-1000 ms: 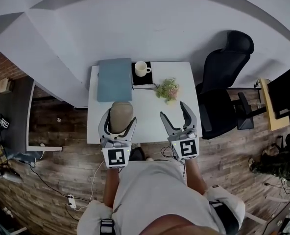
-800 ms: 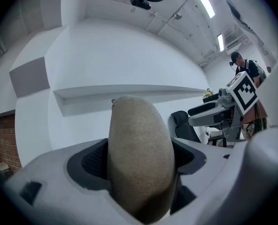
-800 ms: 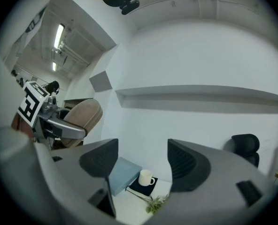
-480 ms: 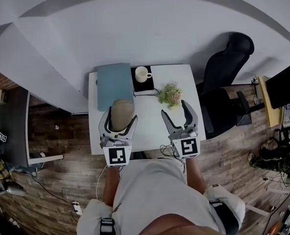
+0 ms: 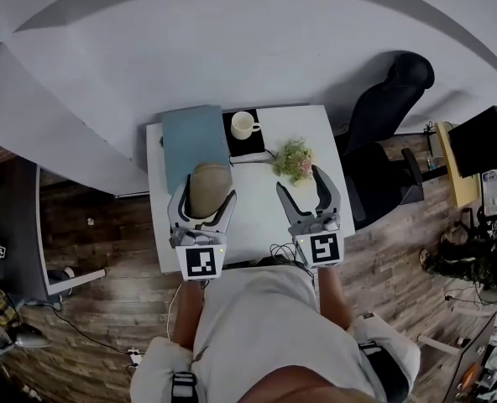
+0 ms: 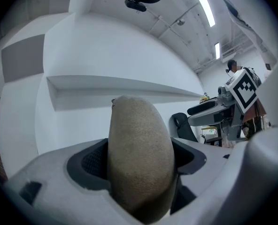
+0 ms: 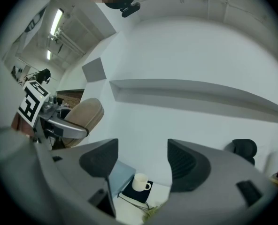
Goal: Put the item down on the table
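While the left gripper clamps it, tan item stands on end

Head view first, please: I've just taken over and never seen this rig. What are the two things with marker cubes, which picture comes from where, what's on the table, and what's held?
There is no robot arm here. A person holds a pair of tongs in each hand, and the marker cubes are part of them. The head view looks steeply down from the person's head. The other two pictures come from a camera riding on each pair, looking along its jaws.

The left tongs are closed on a tan rounded item, held over the white table. The right tongs stand open and empty.

On the table are a blue-grey pad, a white mug on a black square, and a small bunch of flowers.
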`<state>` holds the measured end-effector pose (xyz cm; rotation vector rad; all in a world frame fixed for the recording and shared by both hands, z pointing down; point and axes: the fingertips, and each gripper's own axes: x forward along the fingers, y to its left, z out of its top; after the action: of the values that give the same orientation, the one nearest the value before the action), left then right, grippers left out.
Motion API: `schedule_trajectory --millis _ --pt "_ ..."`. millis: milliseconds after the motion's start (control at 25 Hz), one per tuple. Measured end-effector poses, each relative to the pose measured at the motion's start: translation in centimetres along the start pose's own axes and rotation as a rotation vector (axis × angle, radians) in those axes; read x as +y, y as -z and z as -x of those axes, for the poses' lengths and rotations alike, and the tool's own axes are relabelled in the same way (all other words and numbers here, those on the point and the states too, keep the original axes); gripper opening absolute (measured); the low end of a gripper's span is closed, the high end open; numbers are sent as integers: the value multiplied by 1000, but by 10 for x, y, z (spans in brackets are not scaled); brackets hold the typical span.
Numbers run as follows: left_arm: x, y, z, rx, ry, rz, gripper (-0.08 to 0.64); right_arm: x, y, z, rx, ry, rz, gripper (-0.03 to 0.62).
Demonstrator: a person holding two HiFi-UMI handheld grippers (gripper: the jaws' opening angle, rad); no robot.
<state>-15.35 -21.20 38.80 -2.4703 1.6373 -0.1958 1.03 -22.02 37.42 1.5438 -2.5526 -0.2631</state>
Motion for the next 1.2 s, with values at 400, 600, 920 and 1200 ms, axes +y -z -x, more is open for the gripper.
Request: schedule_trajectory --millis 400,600,920,1200 --pt "8 19 -19 35 23 37 402 0 19 -22 63 -5 7 327" --pt "1 34 -36 63 23 50 402 -5 39 -34 92 -40 2 326" --pt "-16 74 -62 146 49 31 402 -10 81 -51 176 -127 -9 321" --pt "-38 111 -79 219 92 38 402 -8 123 -52 248 -194 -40 316"
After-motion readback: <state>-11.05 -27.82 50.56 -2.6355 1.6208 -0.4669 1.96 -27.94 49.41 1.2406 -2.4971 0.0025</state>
